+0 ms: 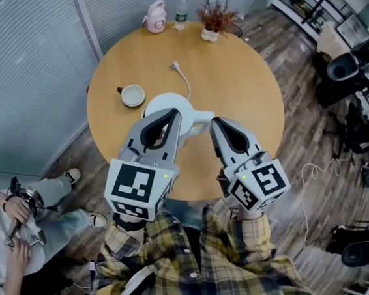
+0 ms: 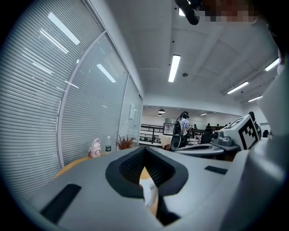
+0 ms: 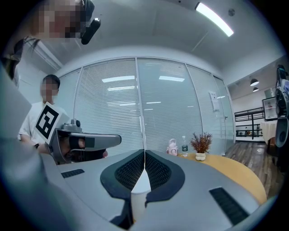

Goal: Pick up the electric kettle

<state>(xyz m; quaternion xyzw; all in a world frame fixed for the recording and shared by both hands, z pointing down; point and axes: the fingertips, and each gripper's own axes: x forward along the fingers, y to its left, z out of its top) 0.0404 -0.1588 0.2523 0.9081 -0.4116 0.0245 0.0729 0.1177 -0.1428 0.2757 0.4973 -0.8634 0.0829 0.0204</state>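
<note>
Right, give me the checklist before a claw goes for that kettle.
1. Electric kettle on the table, in front of both claws: ok.
2. Left claw open for a grasp: not ok, jaws together.
3. Right claw open: not ok, jaws together, nothing held.
4. Kettle handle uncovered, between the two claws: ok.
5. Plug lying loose on the table, not in a socket: ok.
6. Water inside the kettle: cannot tell.

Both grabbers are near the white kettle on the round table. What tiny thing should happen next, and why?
Probably open the right gripper. Its jaws are shut with nothing between them. The handle of the electric kettle sticks out close to its tips. Shut jaws cannot go around that handle. Once open, they could likely slide onto it and squeeze.
</note>
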